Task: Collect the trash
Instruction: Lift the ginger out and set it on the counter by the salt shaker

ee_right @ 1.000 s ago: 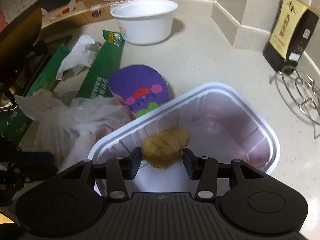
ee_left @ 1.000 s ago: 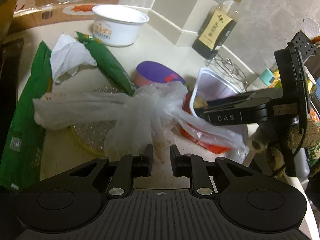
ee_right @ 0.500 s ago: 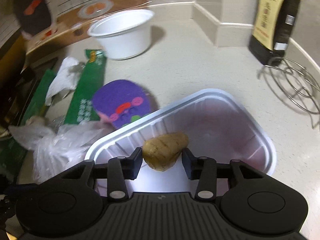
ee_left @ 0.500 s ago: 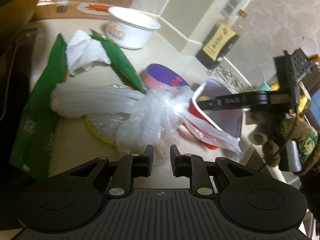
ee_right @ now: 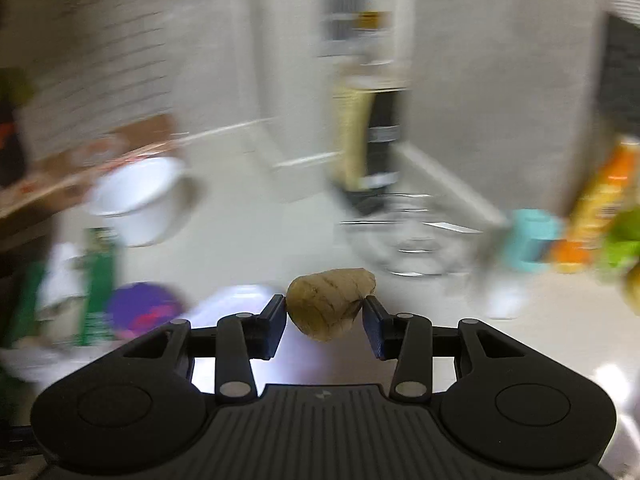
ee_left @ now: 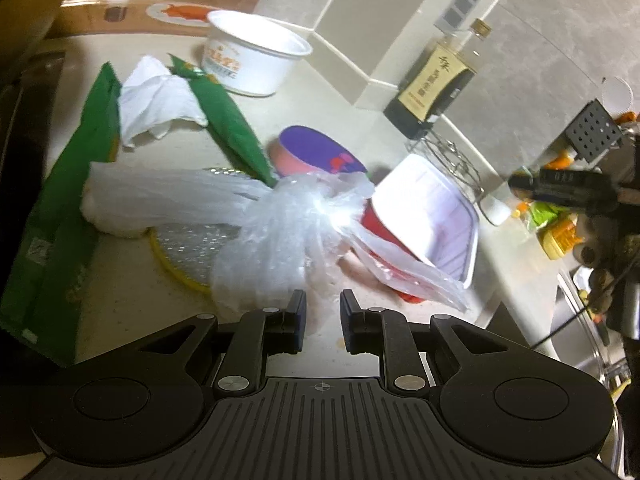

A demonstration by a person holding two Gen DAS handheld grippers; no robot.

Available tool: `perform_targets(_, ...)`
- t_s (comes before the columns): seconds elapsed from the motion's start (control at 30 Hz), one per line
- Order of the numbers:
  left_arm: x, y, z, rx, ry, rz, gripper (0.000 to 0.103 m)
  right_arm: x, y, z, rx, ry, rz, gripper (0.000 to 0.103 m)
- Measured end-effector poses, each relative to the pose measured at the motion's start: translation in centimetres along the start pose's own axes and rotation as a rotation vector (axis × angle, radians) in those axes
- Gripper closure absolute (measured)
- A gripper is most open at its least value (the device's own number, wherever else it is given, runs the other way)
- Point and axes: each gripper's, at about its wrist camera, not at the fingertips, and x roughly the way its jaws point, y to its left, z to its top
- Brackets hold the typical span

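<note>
1. Ginger piece [ee_right: 329,305] – tan and knobbly, pinched between both pads of the right claw [ee_right: 325,320], whose jaws have just been closing on it; it hangs clear of the desk [ee_right: 240,248].
2. White tray [ee_left: 430,216] sits on the desk, at about 1 o'clock from the left claw [ee_left: 322,316].
3. Left claw's jaws stand slightly apart, gripping nothing – a crumpled clear plastic bag [ee_left: 288,236] lies just ahead at 12 o'clock.
4. Green wrappers [ee_left: 228,120], white bowl [ee_left: 252,56] and soy bottle [ee_left: 436,84] lie beyond, from 10 to 1 o'clock.
</note>
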Motion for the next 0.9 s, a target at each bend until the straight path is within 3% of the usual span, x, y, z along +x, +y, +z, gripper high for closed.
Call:
perform_targets(0.1,0.2,-0.5,0.0,0.014,0.002,-0.006,0.082,1.5,-2.7,-1.2,0.047,0.050,-0.100,0.063)
perform_targets(0.2,0.5,-0.9,0.0,0.023,0.007,0.000,0.082,3.4,-4.4,-3.2,0.078,0.104,-0.138,0.068)
perform_targets(0.47,1.1,-1.8,0.2,0.043,0.019,0.026,0.082,5.5,-4.7,-4.8,0.090,0.133,-0.101,0.070)
perform_targets(0.63,0.2,-2.1,1.8,0.047,-0.046,0.027,0.082,5.0,-4.4,-5.2,0.077,0.095,-0.037,0.068)
perform_targets(0.67,0.0,-2.3,2.5,0.058,-0.066,0.020,0.082,4.5,-4.3,-5.3,0.065,0.080,-0.024,0.057)
perform_targets(0.7,-0.1,-2.7,3.2,0.078,-0.085,0.008,0.082,3.7,-4.1,-5.4,0.051,0.060,-0.016,0.038)
perform_targets(0.77,0.1,-3.9,4.6,0.130,-0.102,-0.025,0.082,1.9,-3.9,-5.9,0.033,0.013,-0.004,0.022)
perform_targets(0.83,0.9,-5.3,6.0,0.194,-0.110,-0.069,0.082,0.0,-3.7,-6.7,0.032,-0.039,0.026,0.019)
perform_targets(0.9,2.1,-6.8,7.1,0.258,-0.106,-0.088,0.082,-1.6,-3.2,-7.6,0.025,-0.066,0.042,0.006)
